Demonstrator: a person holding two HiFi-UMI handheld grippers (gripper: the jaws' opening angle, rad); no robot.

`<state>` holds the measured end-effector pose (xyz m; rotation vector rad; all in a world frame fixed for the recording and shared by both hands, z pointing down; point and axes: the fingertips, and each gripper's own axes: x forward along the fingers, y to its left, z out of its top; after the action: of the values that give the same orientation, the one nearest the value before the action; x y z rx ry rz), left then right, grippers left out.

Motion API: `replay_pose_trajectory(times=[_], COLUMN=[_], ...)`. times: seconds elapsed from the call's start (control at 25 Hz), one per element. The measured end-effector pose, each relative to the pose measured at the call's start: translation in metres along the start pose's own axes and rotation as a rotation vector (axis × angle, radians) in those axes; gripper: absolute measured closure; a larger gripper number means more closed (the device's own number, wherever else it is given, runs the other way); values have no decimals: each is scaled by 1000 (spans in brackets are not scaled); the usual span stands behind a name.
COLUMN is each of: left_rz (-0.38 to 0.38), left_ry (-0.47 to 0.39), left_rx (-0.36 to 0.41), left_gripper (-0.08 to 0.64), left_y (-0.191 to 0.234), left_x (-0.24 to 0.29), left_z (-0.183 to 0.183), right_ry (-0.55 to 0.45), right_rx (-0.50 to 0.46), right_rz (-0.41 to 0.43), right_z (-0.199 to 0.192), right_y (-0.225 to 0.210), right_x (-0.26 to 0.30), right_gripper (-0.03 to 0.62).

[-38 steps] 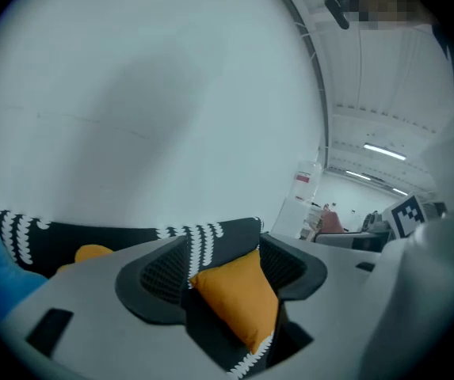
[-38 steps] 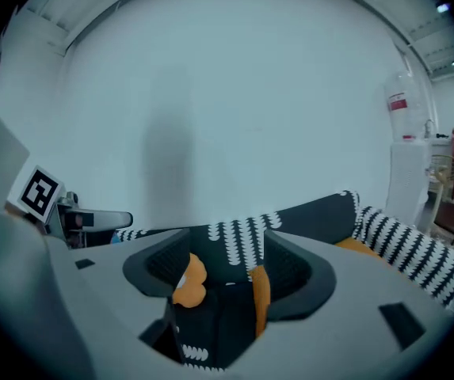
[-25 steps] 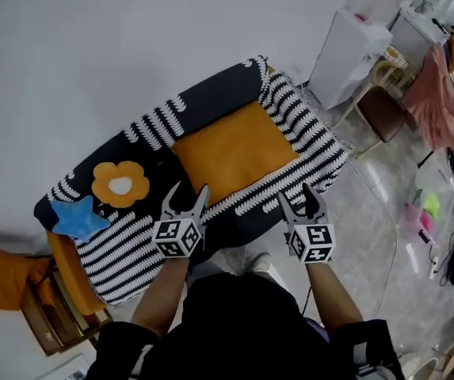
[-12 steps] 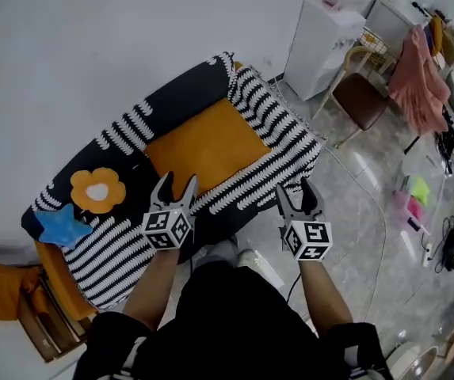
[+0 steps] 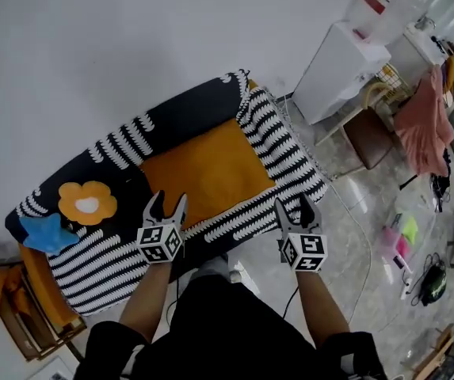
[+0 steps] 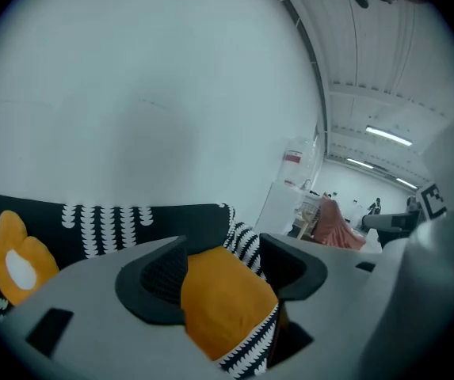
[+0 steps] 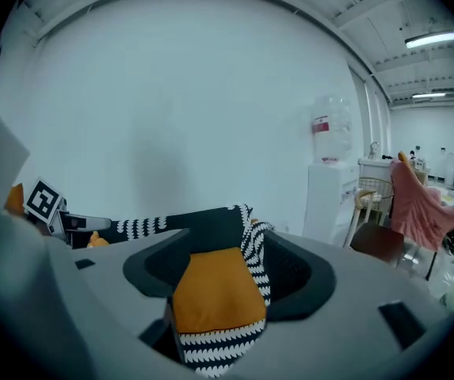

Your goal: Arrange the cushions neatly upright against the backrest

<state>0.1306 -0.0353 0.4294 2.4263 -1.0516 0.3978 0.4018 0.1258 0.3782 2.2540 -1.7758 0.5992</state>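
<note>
Both the left tool (image 5: 169, 202) and right tool (image 5: 294, 205) gape empty, the orange cushion (image 5: 199, 169) lying just ahead.

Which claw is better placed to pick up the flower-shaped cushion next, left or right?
Left, probably. The open left claw hovers close to the flower cushion on the sofa; the open right claw hangs farther right.
</note>
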Motion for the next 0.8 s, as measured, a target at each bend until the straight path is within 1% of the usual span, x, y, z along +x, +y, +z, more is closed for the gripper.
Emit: replay_pose_trajectory(times=[0.12, 0.24, 0.32, 0.48, 0.64, 0.8], left_rz=[52, 102, 125, 167, 216, 272], left_ry=[23, 46, 52, 56, 90, 131], left_rx=[-21, -49, -57, -87, -123, -171], left_gripper=[258, 258, 258, 258, 258, 258], left_y=[37, 72, 87, 106, 121, 130], left_x=[21, 37, 47, 66, 74, 79], left_z=[6, 7, 8, 7, -11, -45], right_ry=[21, 42, 59, 107, 154, 218], right_rx=[-6, -1, -5, -12, -25, -58], right_rz=[21, 33, 44, 63, 97, 166], right_z=[13, 18, 17, 8, -8, -37], right_y=[3, 7, 7, 2, 2, 6], right_x=[51, 95, 122, 166, 206, 247], right_gripper=[293, 293, 293, 293, 295, 299])
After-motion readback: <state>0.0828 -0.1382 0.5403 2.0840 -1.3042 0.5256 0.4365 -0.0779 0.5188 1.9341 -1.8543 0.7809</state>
